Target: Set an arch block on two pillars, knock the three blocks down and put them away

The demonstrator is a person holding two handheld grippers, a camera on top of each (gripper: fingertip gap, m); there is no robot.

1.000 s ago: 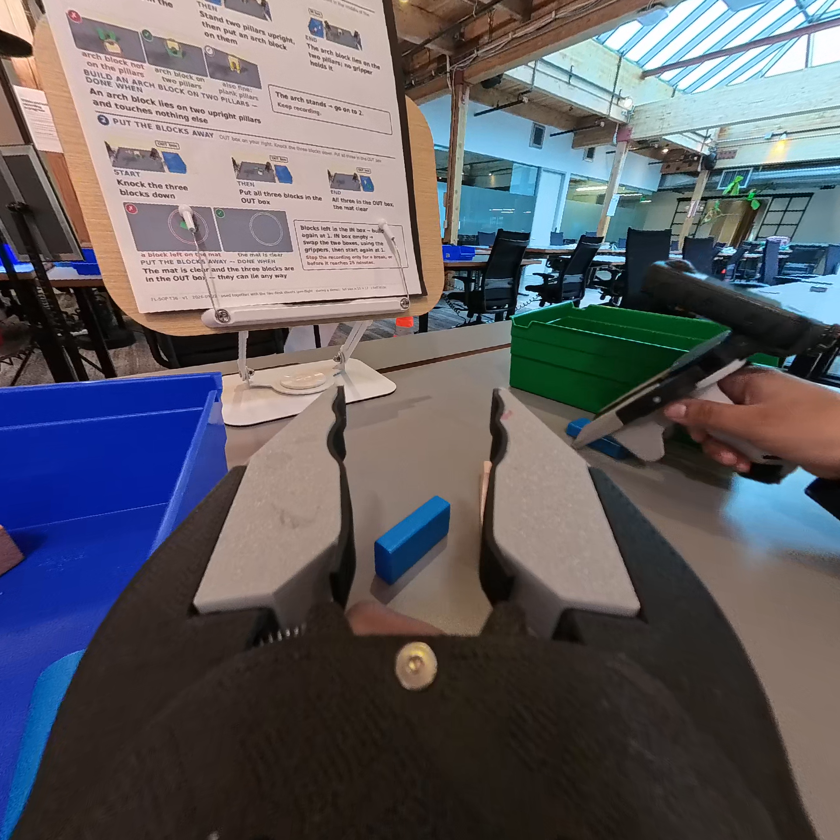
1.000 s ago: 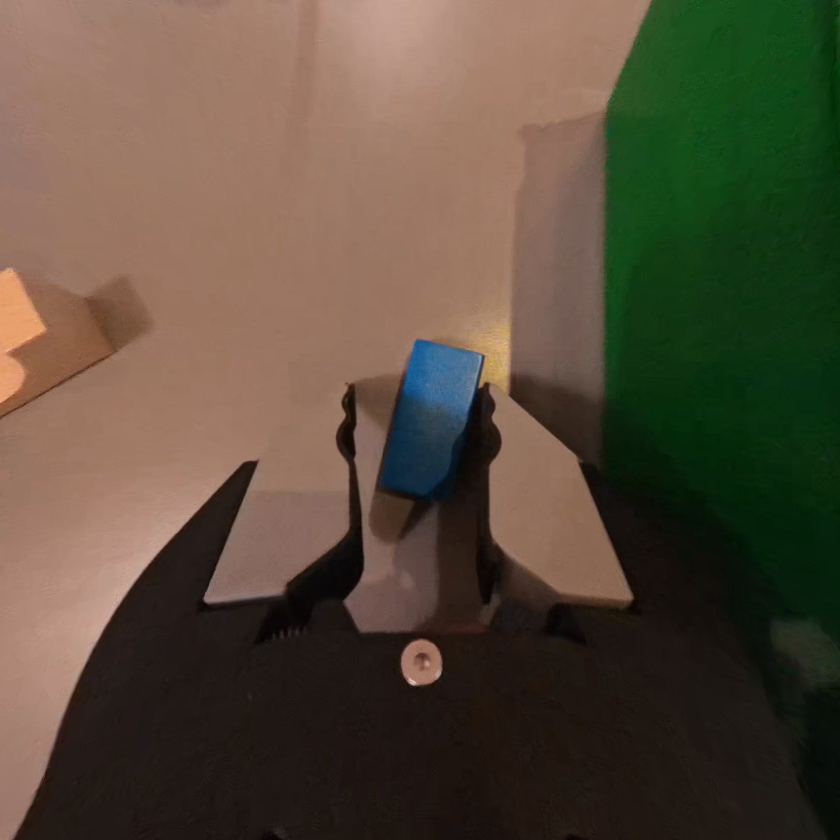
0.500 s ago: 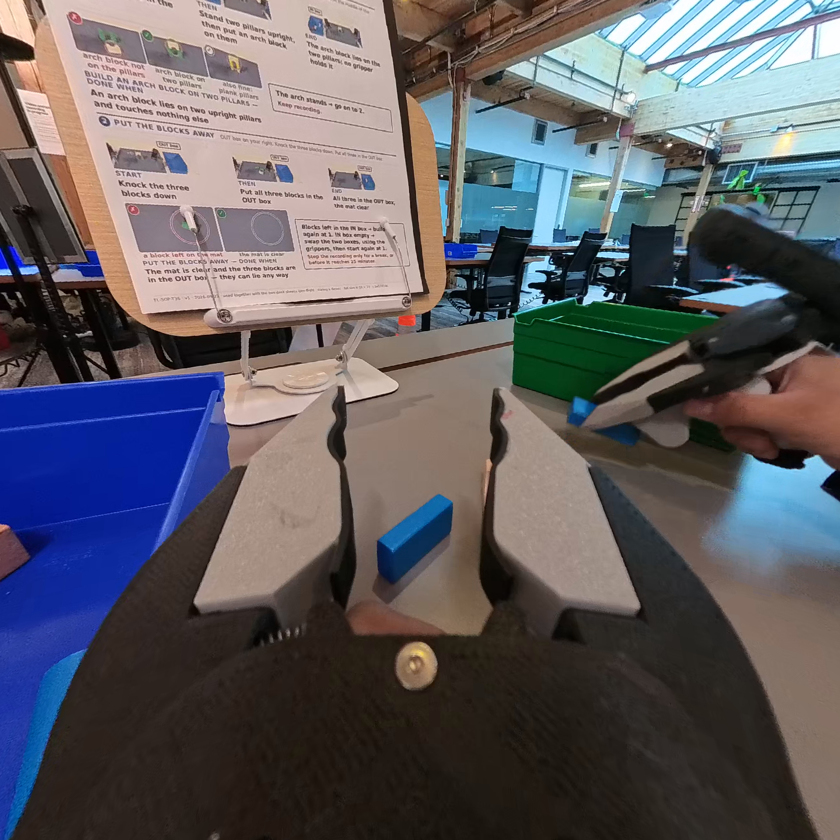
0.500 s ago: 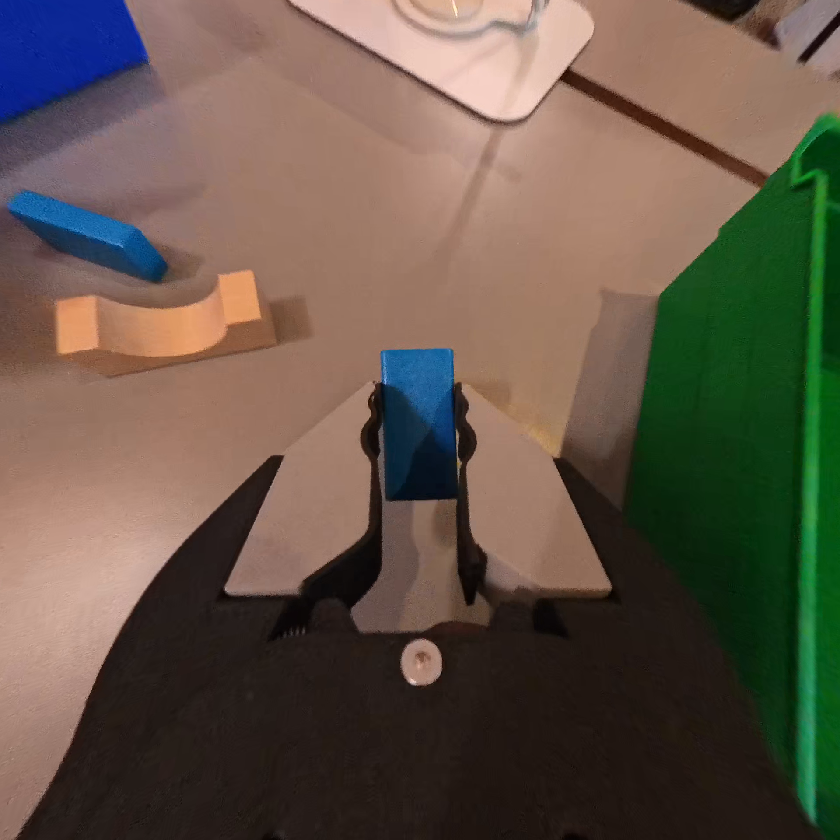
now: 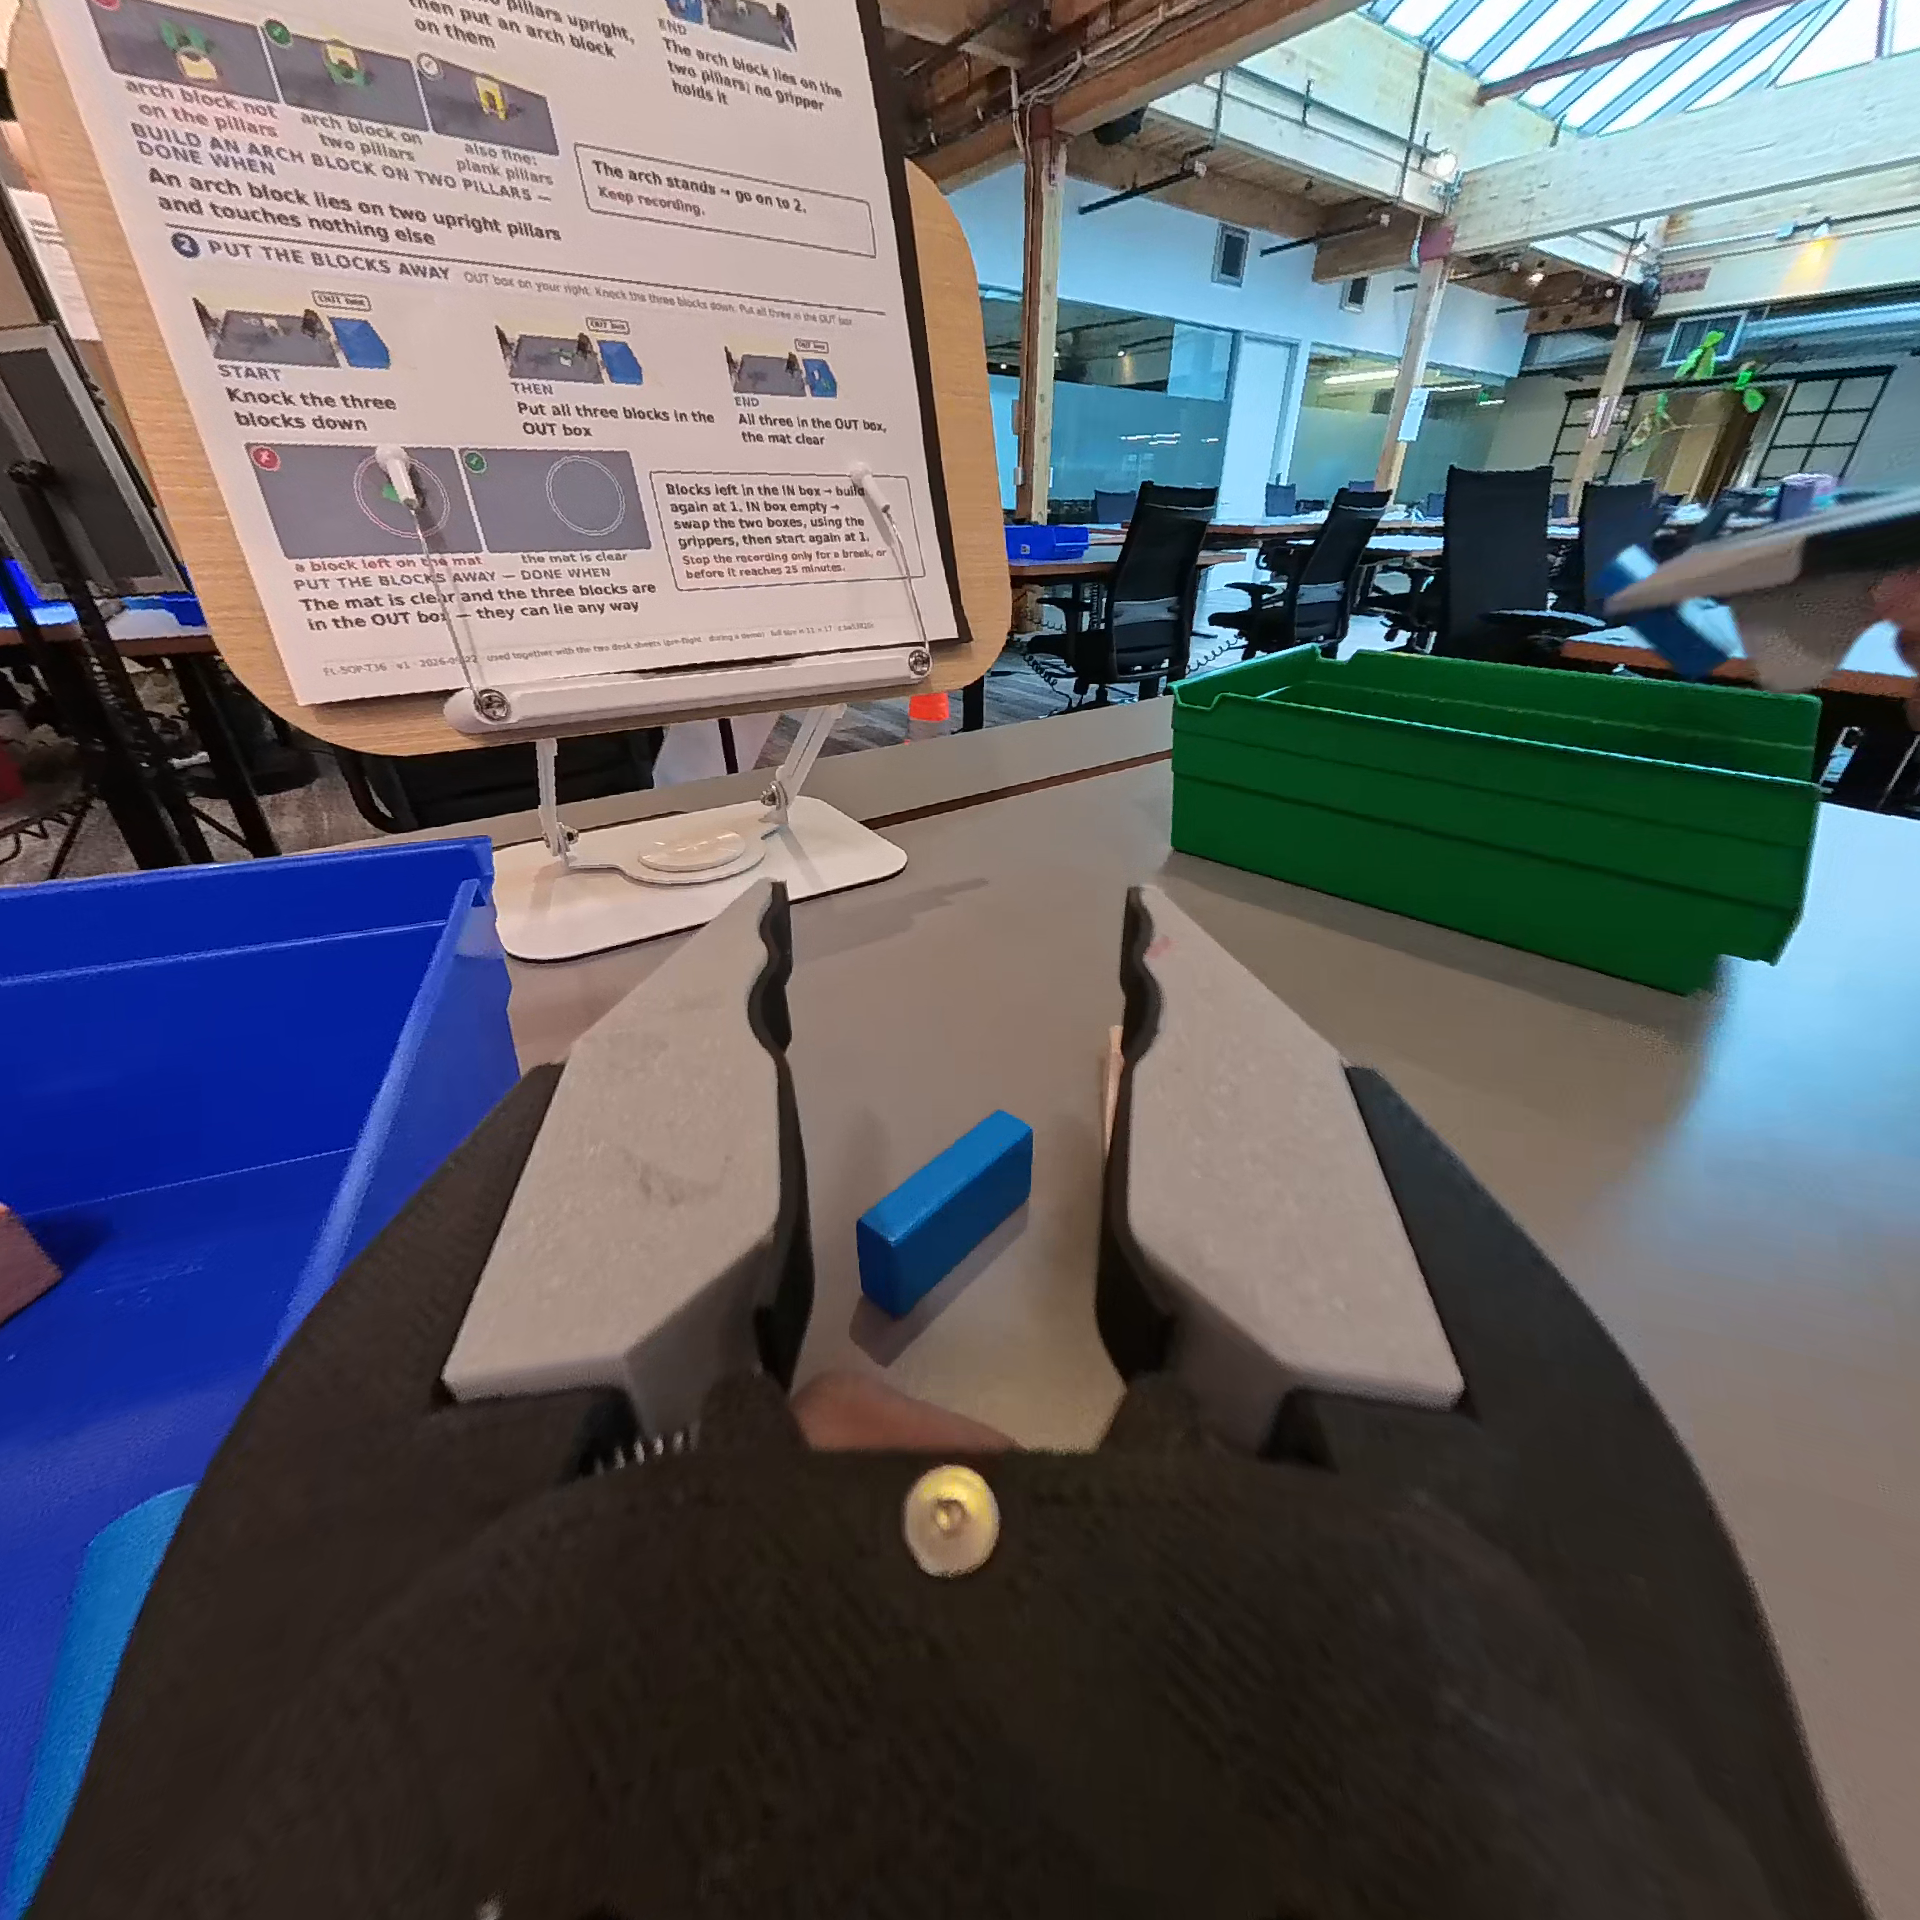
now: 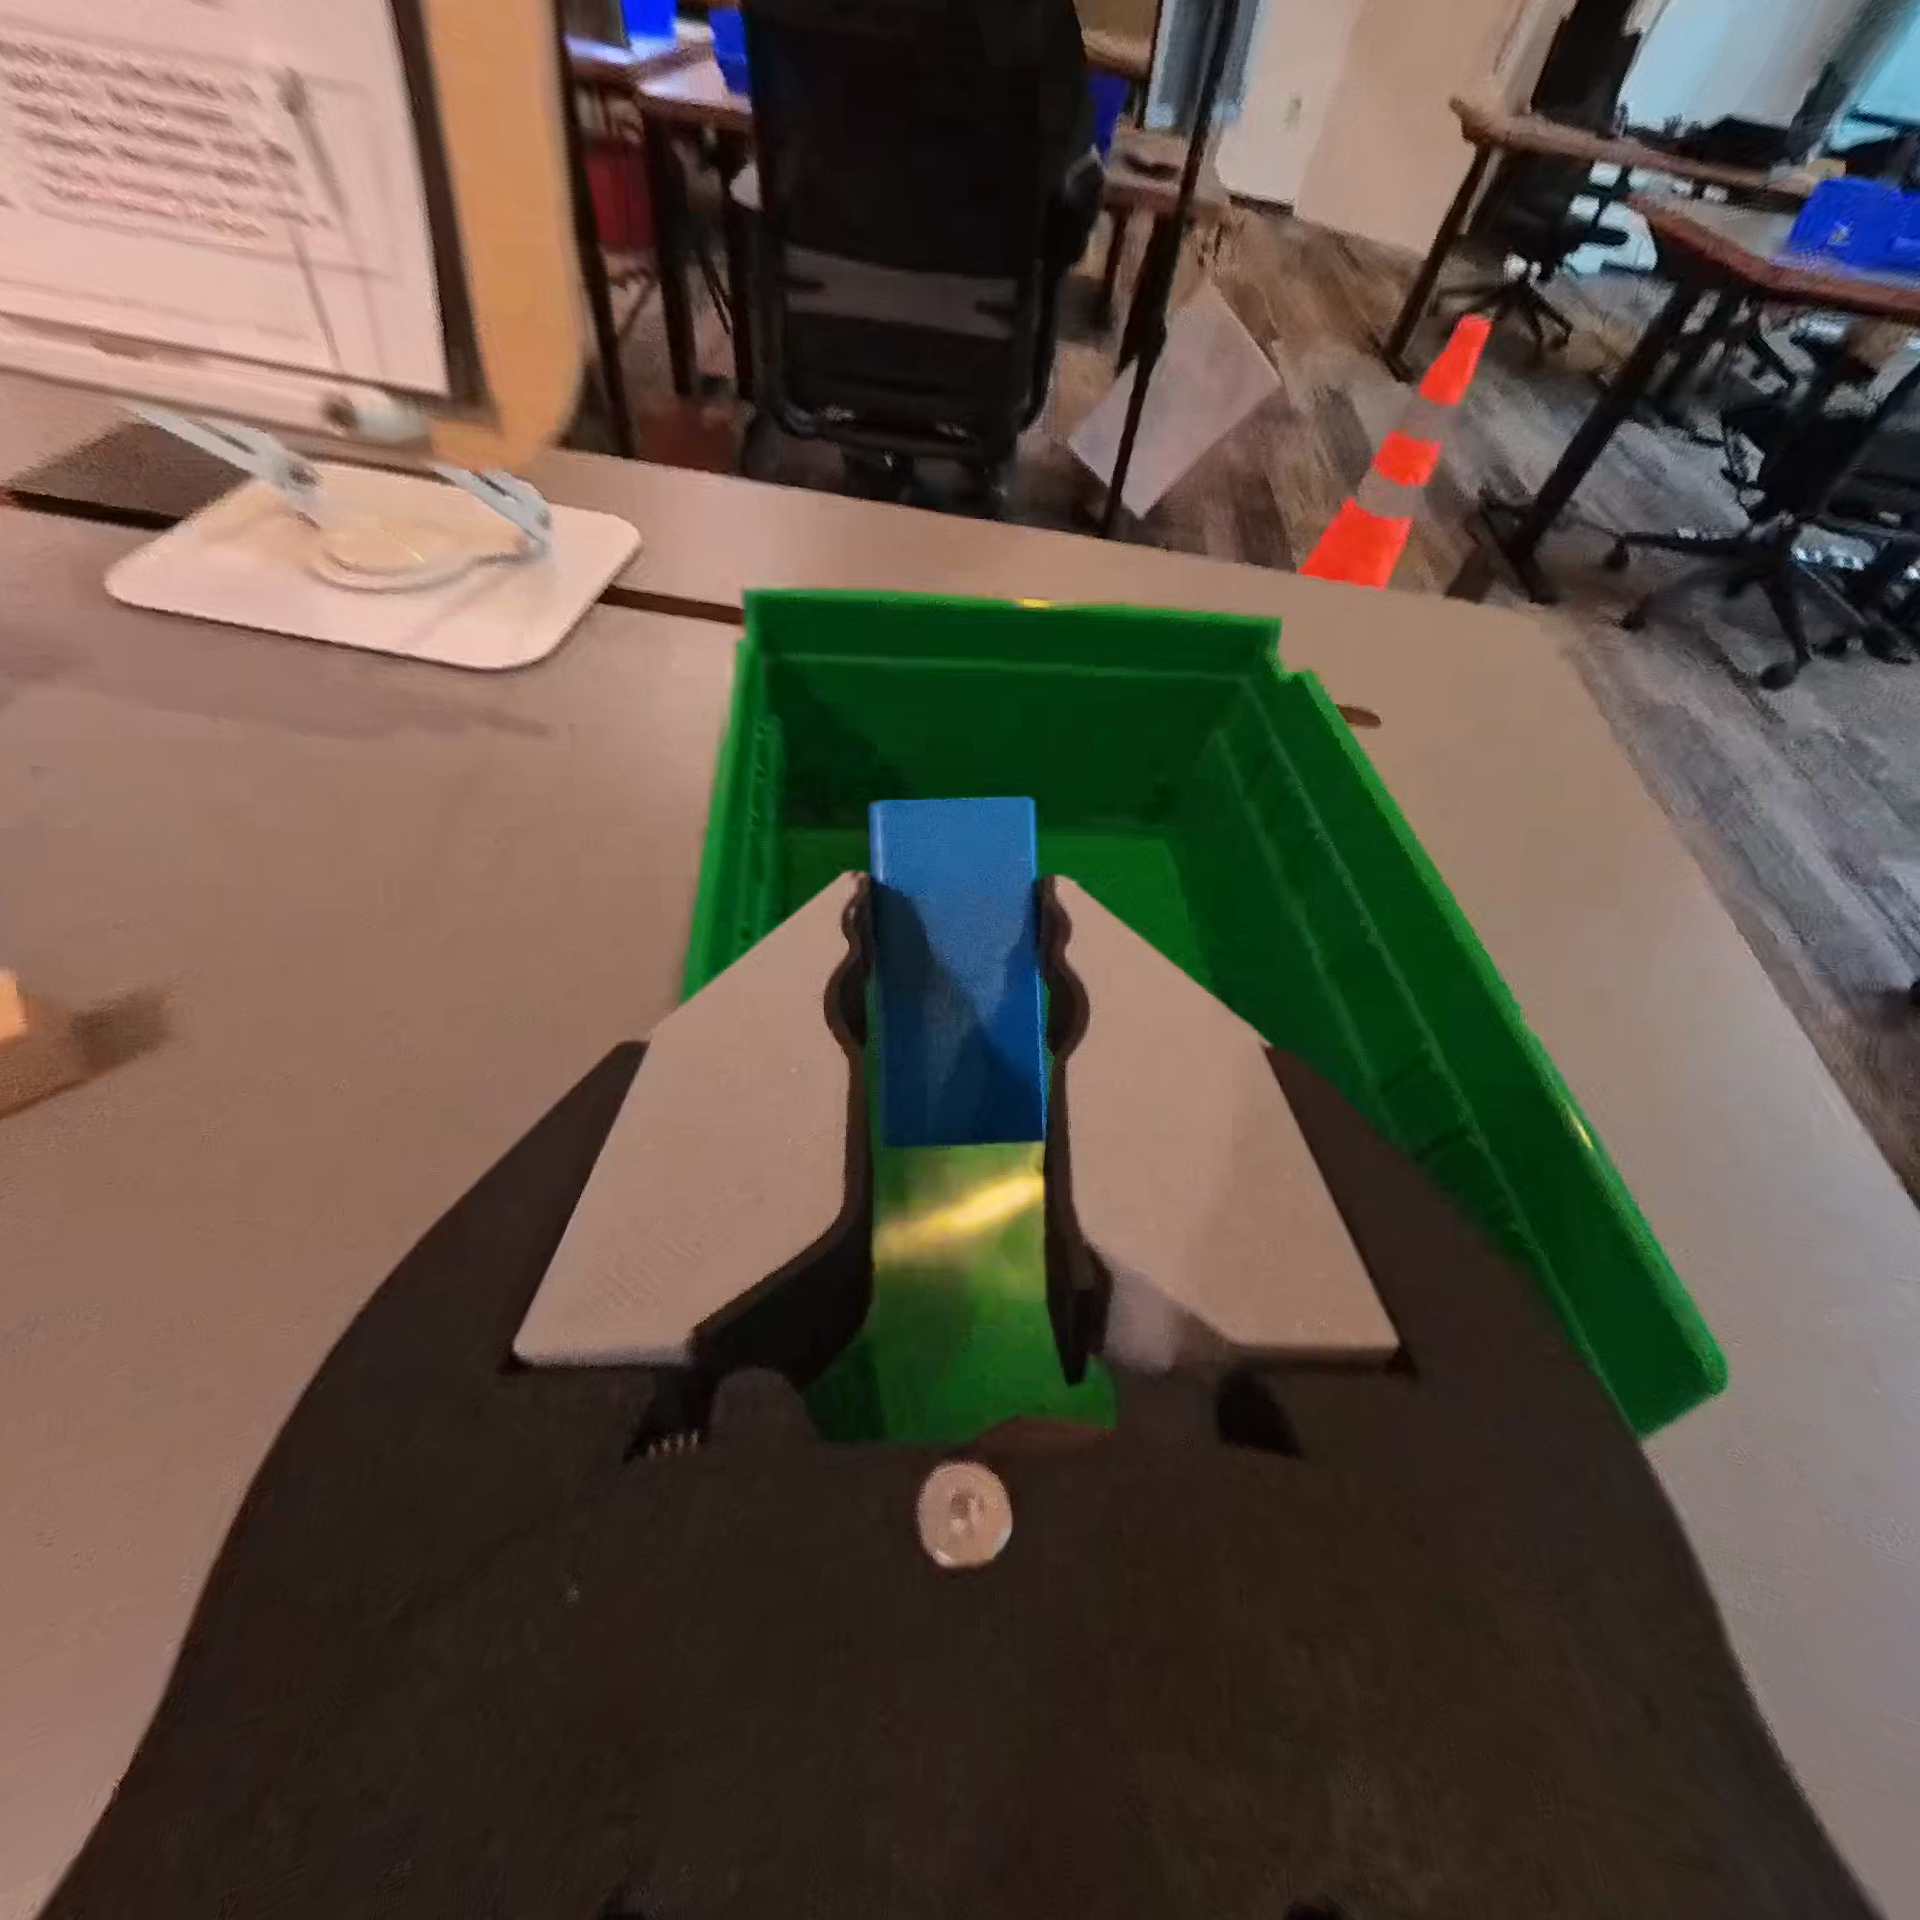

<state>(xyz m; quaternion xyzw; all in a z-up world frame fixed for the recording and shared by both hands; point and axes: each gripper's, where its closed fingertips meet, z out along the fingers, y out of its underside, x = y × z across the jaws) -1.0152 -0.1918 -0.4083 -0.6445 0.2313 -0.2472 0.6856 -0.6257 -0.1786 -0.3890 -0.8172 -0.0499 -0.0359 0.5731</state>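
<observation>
My right gripper (image 6: 956,904) is shut on a blue block (image 6: 956,966) and holds it over the open green bin (image 6: 1351,883). It shows in the left wrist view too, at the far right above the green bin (image 5: 1486,821), with the blue block (image 5: 1662,613) at its tips. My left gripper (image 5: 951,925) is open and hangs low over the table. A second blue block (image 5: 940,1210) lies flat on the table between its fingers, touching neither pad. A sliver of the wooden arch block (image 5: 1112,1081) peeks from behind the right finger; it also shows at the left edge of the right wrist view (image 6: 10,1013).
A blue bin (image 5: 208,1039) stands at the left with a dark block (image 5: 21,1262) inside. An instruction sheet on a white stand (image 5: 675,862) stands at the back of the grey table. An orange cone (image 6: 1392,468) and office chairs are beyond the table.
My right gripper closed on the blue block, lifted it off the table and carried it up over the green bin. My left gripper stayed open in place.
</observation>
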